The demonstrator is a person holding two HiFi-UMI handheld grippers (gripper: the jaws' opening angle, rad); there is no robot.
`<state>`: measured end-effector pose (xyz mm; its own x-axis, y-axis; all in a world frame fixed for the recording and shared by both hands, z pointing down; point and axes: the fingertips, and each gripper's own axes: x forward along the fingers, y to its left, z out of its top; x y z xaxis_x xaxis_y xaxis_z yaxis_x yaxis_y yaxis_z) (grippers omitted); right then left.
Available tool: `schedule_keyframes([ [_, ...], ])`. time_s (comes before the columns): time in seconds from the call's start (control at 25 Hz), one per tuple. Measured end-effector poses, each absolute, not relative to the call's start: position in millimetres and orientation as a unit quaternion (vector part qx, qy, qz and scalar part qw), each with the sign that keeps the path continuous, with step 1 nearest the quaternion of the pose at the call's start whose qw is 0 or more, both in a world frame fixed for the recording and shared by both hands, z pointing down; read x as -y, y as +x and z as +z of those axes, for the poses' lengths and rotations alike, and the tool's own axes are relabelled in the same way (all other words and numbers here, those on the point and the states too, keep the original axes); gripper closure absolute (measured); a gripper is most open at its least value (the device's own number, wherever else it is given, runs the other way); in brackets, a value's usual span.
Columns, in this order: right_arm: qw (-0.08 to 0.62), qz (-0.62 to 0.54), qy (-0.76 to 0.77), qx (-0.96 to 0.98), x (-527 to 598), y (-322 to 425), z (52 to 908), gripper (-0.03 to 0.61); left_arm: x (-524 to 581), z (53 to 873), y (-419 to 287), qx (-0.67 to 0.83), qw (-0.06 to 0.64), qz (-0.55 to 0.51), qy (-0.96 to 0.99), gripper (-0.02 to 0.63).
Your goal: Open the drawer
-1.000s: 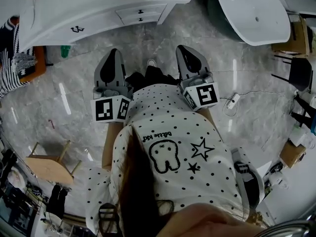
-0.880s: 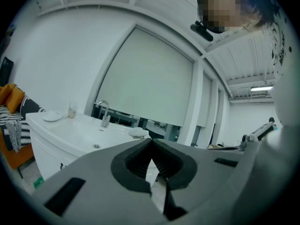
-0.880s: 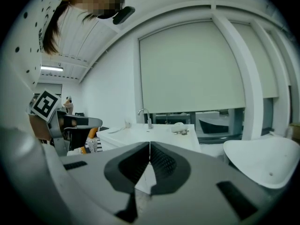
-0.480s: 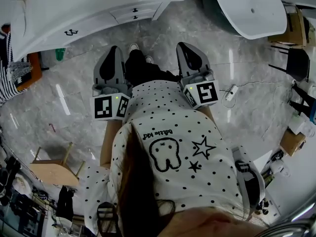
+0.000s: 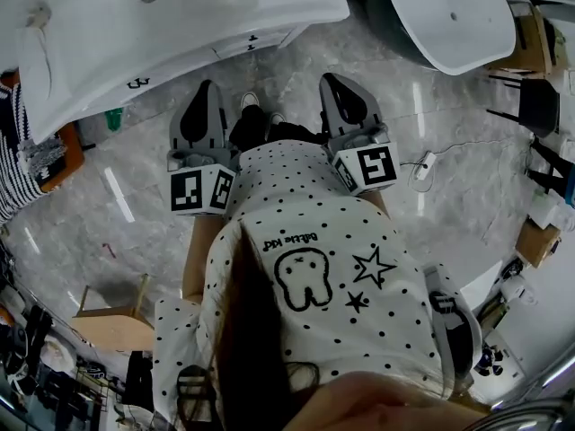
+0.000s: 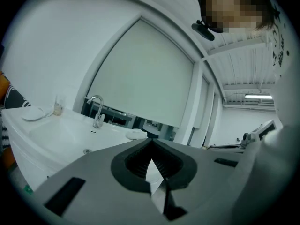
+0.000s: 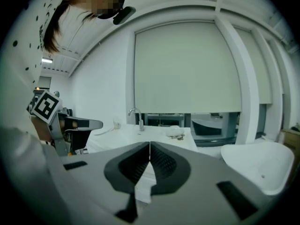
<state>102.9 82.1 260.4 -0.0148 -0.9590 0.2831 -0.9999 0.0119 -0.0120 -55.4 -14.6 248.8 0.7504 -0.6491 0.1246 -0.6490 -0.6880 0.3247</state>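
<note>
White vanity top (image 5: 180, 16) hides most of the drawer (image 5: 256, 42); left gripper (image 5: 207, 88) and right gripper (image 5: 331, 81) fingers meet, empty.

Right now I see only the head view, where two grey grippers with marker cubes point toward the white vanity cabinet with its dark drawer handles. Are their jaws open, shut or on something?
Observer: The grey left gripper has its jaws together, with nothing between them.
Reviewer: And the other one?
Observer: The grey right gripper is shut as well, also empty.
Reviewer: What stands behind the cabinet?
Observer: A pale roller blind, drawn down over most of the window behind the white vanity.
</note>
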Motion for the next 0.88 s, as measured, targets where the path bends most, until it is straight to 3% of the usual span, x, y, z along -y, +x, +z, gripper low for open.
schedule_keyframes([
  [0.88,0.113,0.106,0.687,0.710,-17,98,274,0.565,75,266,-71,0.377,0.188,-0.002,0.907,0.609],
])
